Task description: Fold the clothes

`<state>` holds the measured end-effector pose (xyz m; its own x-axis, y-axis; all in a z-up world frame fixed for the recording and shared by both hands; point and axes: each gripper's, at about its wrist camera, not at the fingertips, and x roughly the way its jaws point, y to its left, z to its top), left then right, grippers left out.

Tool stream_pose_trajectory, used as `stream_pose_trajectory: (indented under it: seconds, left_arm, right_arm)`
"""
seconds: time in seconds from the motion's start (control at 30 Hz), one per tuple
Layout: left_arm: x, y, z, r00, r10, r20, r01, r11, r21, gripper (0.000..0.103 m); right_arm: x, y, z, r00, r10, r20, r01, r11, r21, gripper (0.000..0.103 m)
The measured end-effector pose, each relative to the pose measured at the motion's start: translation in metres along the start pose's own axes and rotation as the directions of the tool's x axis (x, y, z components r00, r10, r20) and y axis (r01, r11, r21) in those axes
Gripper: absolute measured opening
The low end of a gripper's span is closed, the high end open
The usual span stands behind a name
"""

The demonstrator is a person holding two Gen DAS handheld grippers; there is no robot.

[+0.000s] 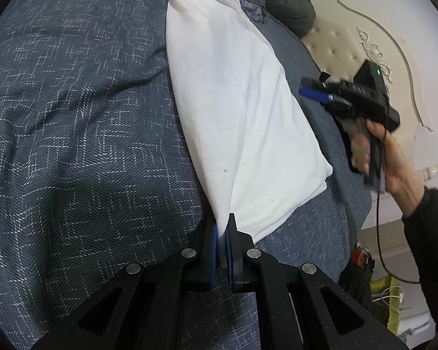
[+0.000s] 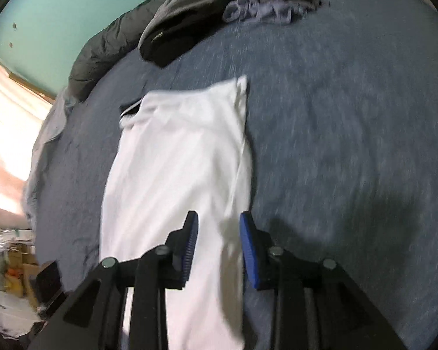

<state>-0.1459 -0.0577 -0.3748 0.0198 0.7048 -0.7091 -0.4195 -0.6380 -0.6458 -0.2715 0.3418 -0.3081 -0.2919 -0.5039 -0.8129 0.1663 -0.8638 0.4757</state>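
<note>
White shirt (image 1: 242,110) folded to a long strip, lying lengthwise on the blue bedspread (image 1: 73,116). Near corner pinched in the left gripper (image 1: 222,233), pads clamped tight on the cloth. Right gripper (image 2: 217,242) parted, pads apart above the shirt's near end, nothing pressed between them; in the left view held in a hand (image 1: 394,163) off the shirt's right edge, clear of the cloth. Collar end far, dark trim showing. Wide bare bedspread left of the strip in the left view. Far off, a dark jacket (image 2: 166,29) and a crumpled grey garment (image 2: 262,8). Headboard (image 1: 350,43) past the bed's right edge.
</note>
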Motion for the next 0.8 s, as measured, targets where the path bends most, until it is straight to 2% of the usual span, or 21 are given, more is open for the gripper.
stream_pose_trajectory:
  seconds: [0.13, 0.3, 0.4, 0.6, 0.63, 0.67, 0.7, 0.8]
  left_arm:
    - [0.001, 0.001, 0.001, 1.000, 0.001, 0.000, -0.001, 1.000, -0.008, 0.005]
    - [-0.001, 0.003, 0.002, 1.000, 0.001, 0.000, -0.001, 1.000, -0.017, 0.005]
    - [0.001, 0.001, -0.003, 1.000, 0.003, -0.003, -0.003, 1.000, -0.020, 0.005]
    - [0.000, -0.004, -0.002, 1.000, 0.025, -0.003, -0.025, 0.999, -0.022, 0.005]
    - [0.000, -0.007, -0.001, 0.999, 0.034, -0.003, -0.034, 0.999, -0.017, 0.005]
    - [0.001, -0.009, -0.001, 0.999, 0.044, -0.004, -0.044, 0.999, -0.010, 0.005]
    - [0.001, -0.009, -0.001, 0.999, 0.049, -0.006, -0.049, 0.999, -0.009, 0.005]
    - [0.001, -0.008, -0.001, 0.999, 0.043, -0.012, -0.043, 0.999, -0.025, 0.005]
  right_arm:
    - [0.002, -0.001, -0.022, 0.999, -0.005, -0.034, 0.005, 1.000, -0.010, 0.029]
    - [-0.017, -0.014, -0.047, 0.999, 0.019, -0.034, -0.016, 0.997, 0.074, 0.029]
    - [-0.028, -0.012, -0.060, 0.999, 0.011, -0.045, -0.008, 0.998, 0.070, 0.029]
    - [-0.032, -0.010, -0.092, 0.995, 0.063, -0.081, -0.056, 0.995, 0.083, 0.029]
    - [-0.030, -0.008, -0.097, 0.994, 0.062, -0.094, -0.055, 0.996, 0.073, 0.027]
    - [-0.030, -0.008, -0.100, 0.994, 0.058, -0.093, -0.052, 0.996, 0.070, 0.016]
    - [-0.032, -0.008, -0.101, 0.995, 0.054, -0.088, -0.048, 0.997, 0.068, 0.009]
    - [-0.035, -0.008, -0.106, 0.996, 0.042, -0.076, -0.037, 0.997, 0.063, 0.005]
